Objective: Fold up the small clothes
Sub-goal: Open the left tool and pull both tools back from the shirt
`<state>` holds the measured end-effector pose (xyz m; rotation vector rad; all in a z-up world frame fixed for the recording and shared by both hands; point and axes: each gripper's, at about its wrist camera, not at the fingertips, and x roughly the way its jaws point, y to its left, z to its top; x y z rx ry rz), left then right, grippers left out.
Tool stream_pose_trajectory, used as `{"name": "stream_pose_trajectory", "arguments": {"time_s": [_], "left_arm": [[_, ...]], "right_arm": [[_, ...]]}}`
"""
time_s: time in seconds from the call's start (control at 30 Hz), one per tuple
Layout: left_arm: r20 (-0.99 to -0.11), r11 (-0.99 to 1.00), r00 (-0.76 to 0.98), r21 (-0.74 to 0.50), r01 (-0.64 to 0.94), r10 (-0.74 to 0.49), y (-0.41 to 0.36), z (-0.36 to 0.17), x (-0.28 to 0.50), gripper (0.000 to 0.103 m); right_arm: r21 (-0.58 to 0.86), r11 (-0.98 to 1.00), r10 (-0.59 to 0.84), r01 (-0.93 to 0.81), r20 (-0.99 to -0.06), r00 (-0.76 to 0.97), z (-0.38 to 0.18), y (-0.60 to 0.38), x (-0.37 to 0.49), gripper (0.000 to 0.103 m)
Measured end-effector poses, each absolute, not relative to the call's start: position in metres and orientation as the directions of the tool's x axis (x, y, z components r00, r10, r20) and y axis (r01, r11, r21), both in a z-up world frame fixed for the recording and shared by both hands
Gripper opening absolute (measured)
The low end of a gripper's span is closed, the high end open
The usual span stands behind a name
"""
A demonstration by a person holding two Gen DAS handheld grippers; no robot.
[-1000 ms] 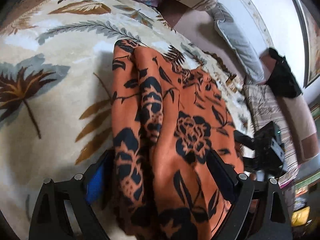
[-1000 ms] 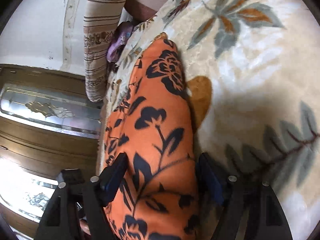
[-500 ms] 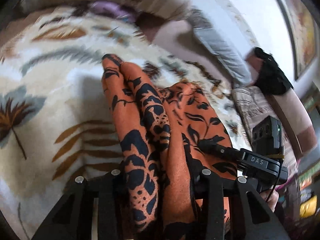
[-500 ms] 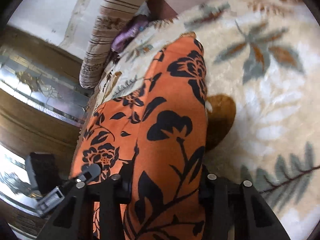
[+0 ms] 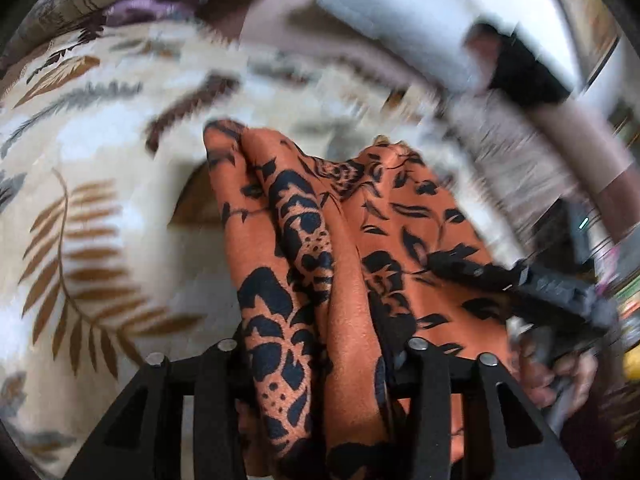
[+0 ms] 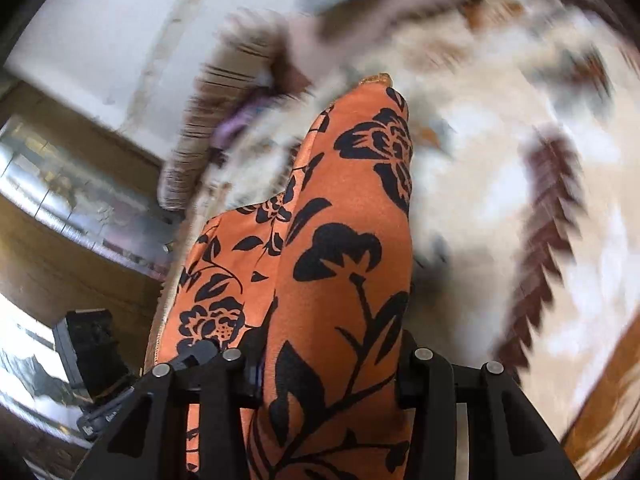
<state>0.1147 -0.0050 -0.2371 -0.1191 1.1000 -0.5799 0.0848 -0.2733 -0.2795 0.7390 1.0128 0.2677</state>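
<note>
cloth (image 5: 344, 280), orange with black flowers, hangs bunched over the blanket (image 5: 100, 216), pinched in both the left gripper (image 5: 320, 356) and right gripper (image 6: 324, 356). both jaws are opening slightly on it; a looser hold could let a bunch slip and spoil the fold.

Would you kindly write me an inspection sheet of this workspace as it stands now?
Surface: cream blanket with leaf print, bed-like.
Job's things: orange floral garment, bunched lengthwise, partly raised off the blanket.
Clutter: purple cloth by a striped pillow.
Grippers: left gripper and right gripper each have garment bunched between the jaws, which are easing open slightly.
Cables: nothing seen.
Surroundings: white wall, wooden furniture; both views blurred.
</note>
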Motion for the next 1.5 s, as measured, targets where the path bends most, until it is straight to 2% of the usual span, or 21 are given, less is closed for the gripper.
{"name": "stream_pose_trajectory", "arguments": {"time_s": [0.03, 0.07, 0.1, 0.17, 0.33, 0.37, 0.4, 0.43, 0.47, 0.53, 0.6, 0.8, 0.93, 1.0, 1.1, 1.17, 1.3, 1.5], "left_arm": [[-0.830, 0.868, 0.325, -0.328, 0.373, -0.453, -0.007, -0.245, 0.114, 0.055], [-0.828, 0.870, 0.334, -0.324, 0.373, -0.451, -0.005, -0.247, 0.112, 0.057], [-0.822, 0.869, 0.345, -0.324, 0.373, -0.454, -0.001, -0.243, 0.112, 0.057], [-0.814, 0.875, 0.372, -0.309, 0.374, -0.447, 0.004, -0.232, 0.110, 0.057], [-0.788, 0.925, 0.523, -0.151, 0.349, -0.326, 0.009, -0.206, 0.093, 0.058], [-0.788, 0.930, 0.538, -0.117, 0.348, -0.300, 0.007, -0.203, 0.087, 0.058], [-0.790, 0.933, 0.547, -0.086, 0.349, -0.277, 0.005, -0.205, 0.083, 0.058], [-0.794, 0.936, 0.556, -0.043, 0.350, -0.244, 0.003, -0.208, 0.079, 0.058], [-0.799, 0.938, 0.566, 0.006, 0.347, -0.204, -0.003, -0.214, 0.075, 0.058], [-0.797, 0.935, 0.590, 0.100, 0.340, -0.129, -0.009, -0.228, 0.071, 0.060], [-0.777, 0.928, 0.623, 0.158, 0.338, -0.094, -0.009, -0.232, 0.068, 0.066], [-0.777, 0.946, 0.621, 0.116, 0.302, -0.103, 0.002, -0.216, 0.061, 0.066], [-0.729, 0.950, 0.679, 0.141, 0.277, -0.089, -0.001, -0.200, 0.042, 0.066], [-0.717, 0.947, 0.693, 0.167, 0.276, -0.076, -0.007, -0.199, 0.035, 0.067], [-0.753, 0.936, 0.656, 0.196, 0.292, -0.048, -0.015, -0.218, 0.040, 0.068], [-0.766, 0.936, 0.642, 0.206, 0.285, -0.027, -0.015, -0.231, 0.042, 0.069], [-0.744, 0.938, 0.666, 0.194, 0.288, -0.050, -0.012, -0.210, 0.035, 0.068], [-0.653, 0.953, 0.754, 0.183, 0.243, -0.067, -0.007, -0.161, 0.017, 0.068]], "right_arm": [[0.655, 0.733, 0.508, 0.182, -0.706, 0.495, -0.295, -0.277, 0.084, 0.060], [0.689, 0.698, 0.528, 0.194, -0.679, 0.511, -0.304, -0.285, 0.080, 0.061], [0.715, 0.674, 0.540, 0.186, -0.649, 0.537, -0.303, -0.289, 0.077, 0.061], [0.697, 0.689, 0.485, 0.200, -0.648, 0.587, -0.287, -0.299, 0.073, 0.062], [0.621, 0.778, 0.389, 0.095, -0.595, 0.704, -0.236, -0.308, 0.063, 0.062], [0.594, 0.802, 0.383, 0.064, -0.593, 0.708, -0.226, -0.304, 0.064, 0.060], [0.574, 0.818, 0.385, 0.036, -0.594, 0.706, -0.220, -0.297, 0.066, 0.055], [0.563, 0.826, 0.393, 0.021, -0.602, 0.695, -0.220, -0.290, 0.068, 0.041], [0.550, 0.835, 0.396, 0.016, -0.621, 0.676, -0.222, -0.282, 0.070, 0.036], [0.509, 0.860, 0.384, 0.038, -0.694, 0.609, -0.241, -0.266, 0.083, 0.037], [0.469, 0.880, 0.355, 0.072, -0.751, 0.557, -0.269, -0.255, 0.101, 0.037], [0.511, 0.859, 0.388, 0.037, -0.695, 0.605, -0.238, -0.266, 0.073, 0.036], [0.495, 0.868, 0.411, -0.042, -0.667, 0.622, -0.210, -0.258, 0.027, 0.036], [0.483, 0.874, 0.413, -0.050, -0.683, 0.602, -0.211, -0.249, 0.009, 0.036], [0.427, 0.904, 0.375, -0.025, -0.762, 0.528, -0.241, -0.231, -0.001, 0.036], [0.429, 0.903, 0.364, -0.008, -0.757, 0.542, -0.254, -0.228, 0.002, 0.036], [0.443, 0.896, 0.373, -0.008, -0.744, 0.554, -0.238, -0.230, 0.000, 0.039], [0.426, 0.904, 0.354, -0.039, -0.692, 0.630, -0.196, -0.236, -0.017, 0.039]]}}
